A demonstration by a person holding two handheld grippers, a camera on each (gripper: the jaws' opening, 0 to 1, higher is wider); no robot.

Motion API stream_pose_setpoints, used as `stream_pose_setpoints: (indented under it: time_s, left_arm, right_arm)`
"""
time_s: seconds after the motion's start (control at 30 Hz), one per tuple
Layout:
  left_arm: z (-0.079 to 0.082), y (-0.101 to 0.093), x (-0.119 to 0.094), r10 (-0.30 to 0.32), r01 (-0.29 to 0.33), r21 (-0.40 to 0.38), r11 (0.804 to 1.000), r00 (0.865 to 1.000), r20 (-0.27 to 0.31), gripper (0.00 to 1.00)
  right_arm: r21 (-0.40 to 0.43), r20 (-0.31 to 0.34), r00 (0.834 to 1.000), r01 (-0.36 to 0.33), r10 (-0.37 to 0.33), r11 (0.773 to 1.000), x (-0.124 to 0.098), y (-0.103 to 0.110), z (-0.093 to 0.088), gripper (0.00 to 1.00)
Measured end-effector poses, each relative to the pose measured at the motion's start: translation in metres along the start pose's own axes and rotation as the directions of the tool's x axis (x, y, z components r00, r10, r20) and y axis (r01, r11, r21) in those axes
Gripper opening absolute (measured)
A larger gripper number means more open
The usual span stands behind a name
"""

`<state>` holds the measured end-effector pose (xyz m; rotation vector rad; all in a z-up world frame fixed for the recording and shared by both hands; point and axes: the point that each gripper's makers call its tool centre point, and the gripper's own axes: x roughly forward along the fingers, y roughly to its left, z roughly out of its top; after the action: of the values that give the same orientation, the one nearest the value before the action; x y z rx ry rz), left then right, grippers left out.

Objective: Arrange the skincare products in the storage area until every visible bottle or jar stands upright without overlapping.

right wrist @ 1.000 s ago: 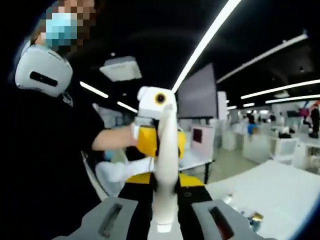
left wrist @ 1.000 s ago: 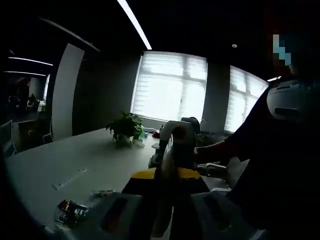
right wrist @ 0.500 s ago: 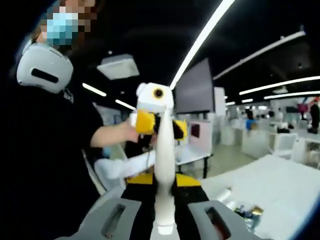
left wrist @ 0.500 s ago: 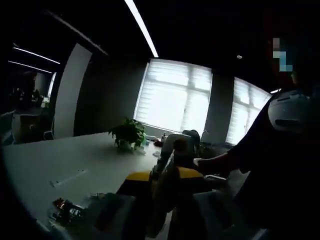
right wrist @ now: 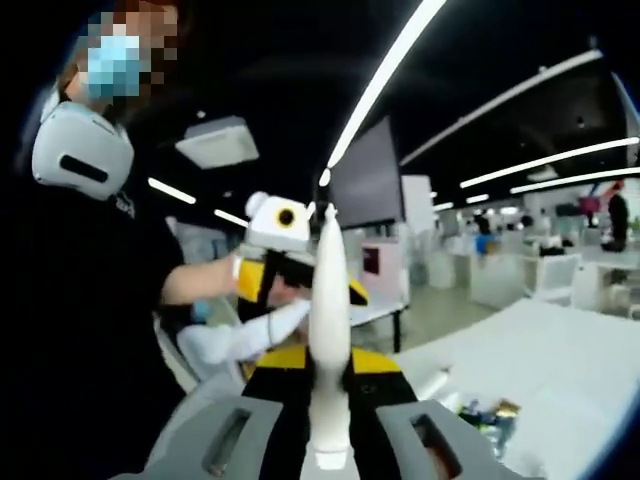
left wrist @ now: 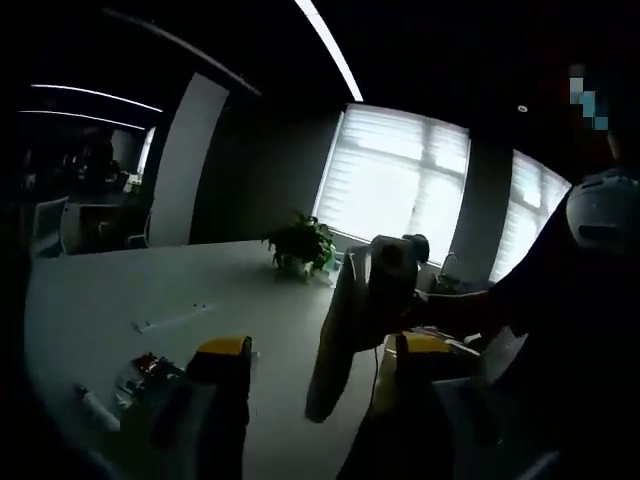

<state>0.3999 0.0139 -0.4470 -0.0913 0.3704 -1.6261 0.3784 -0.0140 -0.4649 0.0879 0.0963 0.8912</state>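
— white plastic, is that what the right gripper [right wrist: 330, 455] has hold of?
— yes, a slim white tube [right wrist: 329, 330] stands up between its two grey jaws, which are closed onto the tube's lower end; the pointed tip rises far above them.
— and the left gripper [left wrist: 310, 420]?
— its jaws stand wide apart with nothing gripped. in the left gripper view the tube [left wrist: 338, 345] hangs just beyond the gap between them, dark against the window (too dim there to read any label).
— where is the other tool in that view?
— the right gripper [left wrist: 395, 275] sits at the tube's far end, held by the person [left wrist: 570, 330] at right.
— other skincare things?
— a few small items [left wrist: 140, 372] lie on the white table [left wrist: 120, 300] at near left, and some small bottles [right wrist: 485, 415] on the table [right wrist: 550, 350] at lower right in the right gripper view. a potted plant [left wrist: 300, 243] stands far back.
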Motion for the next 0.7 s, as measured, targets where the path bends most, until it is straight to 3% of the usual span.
stream_pose_setpoints:
  time_s: [0.3, 0.4, 0.7]
  left_arm:
    - [-0.033, 0.021, 0.000, 0.159, -0.157, 0.036, 0.987, 0.985, -0.062, 0.92]
    - [-0.041, 0.023, 0.002, 0.175, -0.172, 0.043, 0.984, 0.982, -0.071, 0.99]
    - [-0.062, 0.025, -0.004, 0.230, -0.228, 0.035, 0.973, 0.968, -0.101, 0.99]
  right_arm:
    - [0.006, -0.010, 1.000, 0.021, -0.021, 1.000, -0.003, -0.013, -0.010, 0.04]
    - [0.009, -0.008, 1.000, 0.027, -0.027, 1.000, -0.003, -0.018, -0.012, 0.04]
    - [0.011, 0.008, 0.999, 0.042, -0.042, 0.999, -0.007, -0.033, -0.016, 0.04]
